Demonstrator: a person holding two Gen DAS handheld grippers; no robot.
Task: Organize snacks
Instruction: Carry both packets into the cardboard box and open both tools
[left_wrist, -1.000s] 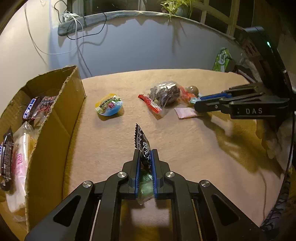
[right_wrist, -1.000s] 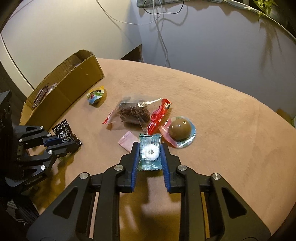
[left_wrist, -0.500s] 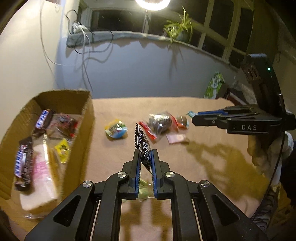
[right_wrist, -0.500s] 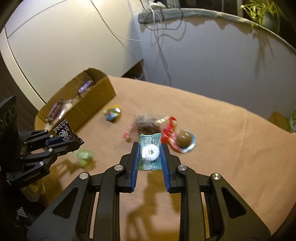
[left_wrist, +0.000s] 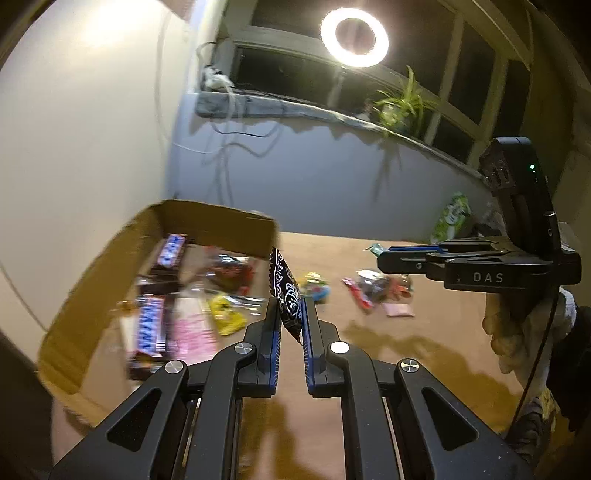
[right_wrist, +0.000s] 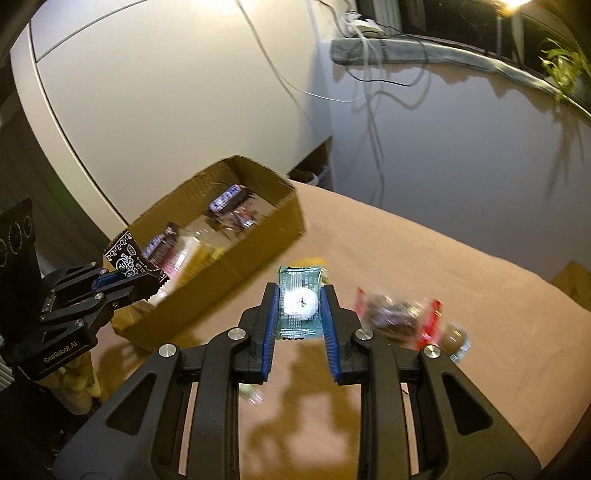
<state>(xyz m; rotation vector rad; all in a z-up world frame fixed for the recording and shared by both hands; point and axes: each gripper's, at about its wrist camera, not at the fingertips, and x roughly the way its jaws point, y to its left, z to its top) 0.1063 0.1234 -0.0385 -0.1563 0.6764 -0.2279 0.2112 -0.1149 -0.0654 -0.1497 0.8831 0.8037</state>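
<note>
Pinching a black sachet (left_wrist: 286, 301) with white ornament, the left claw (left_wrist: 290, 325) hangs near the box (left_wrist: 85, 291), the sachet's top edge against the box's near corner in its own view; the jaws look slightly apart yet the sachet stays between them. The right claw (right_wrist: 299, 306) clamps a clear teal packet (right_wrist: 298, 301) holding a white ring sweet, raised above the tan table (right_wrist: 461, 387) and aimed toward the box.

Inside the box lie several bars (left_wrist: 149, 328), a pink pack (left_wrist: 192, 332) and a yellow pack (left_wrist: 225, 314), so a good share is sorted. Left on the table: a small jelly cup (left_wrist: 314, 286), a clear bag of dark bits with red wrappers (right_wrist: 397, 315), a brown ball sweet (right_wrist: 454, 338), a pink sachet (left_wrist: 399, 310). Both held items are not yet dropped in; I judge the task past halfway.

Readable writing: "DAS" on the right claw's side, "GenRobot.AI" on the left claw. Bar lettering is too blurred to read
</note>
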